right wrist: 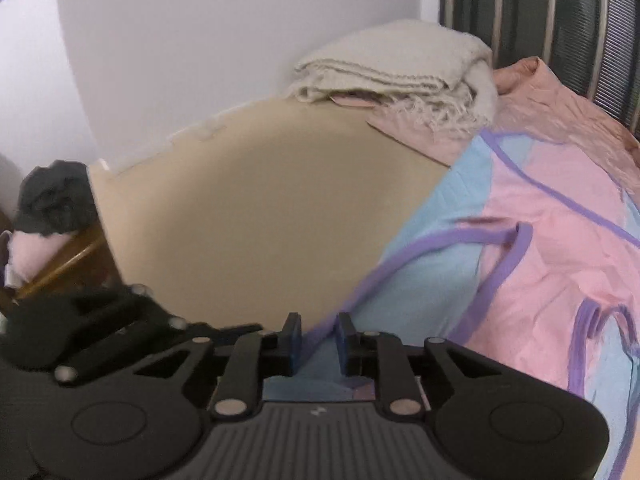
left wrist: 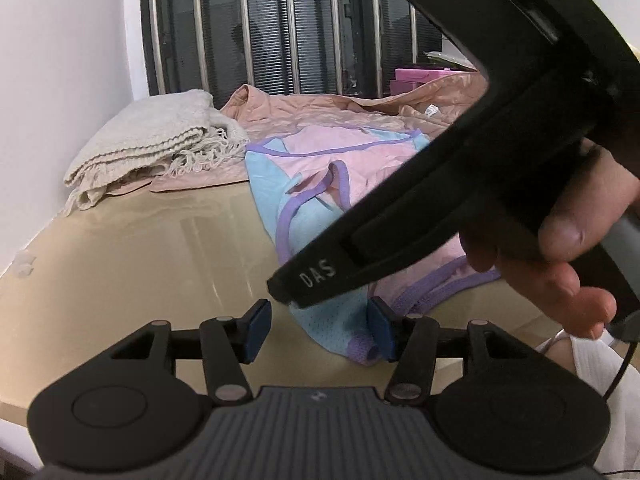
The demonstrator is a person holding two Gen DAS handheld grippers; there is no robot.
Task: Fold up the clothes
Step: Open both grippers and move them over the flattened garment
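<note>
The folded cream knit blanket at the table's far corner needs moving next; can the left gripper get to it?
Probably yes: bare beige tabletop lies between the open left gripper and the folded cream knit blanket, though the right gripper's body crowds its right side.

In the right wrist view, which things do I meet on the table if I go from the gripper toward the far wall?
Right gripper → blue edge of the pink-and-blue garment → bare table → salmon cloth → folded cream blanket by the wall.

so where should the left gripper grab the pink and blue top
Grip the pink and blue top at its near blue mesh corner with purple trim, coming in low from the table's bare near side. That corner lies flat between the open left gripper fingers.
</note>
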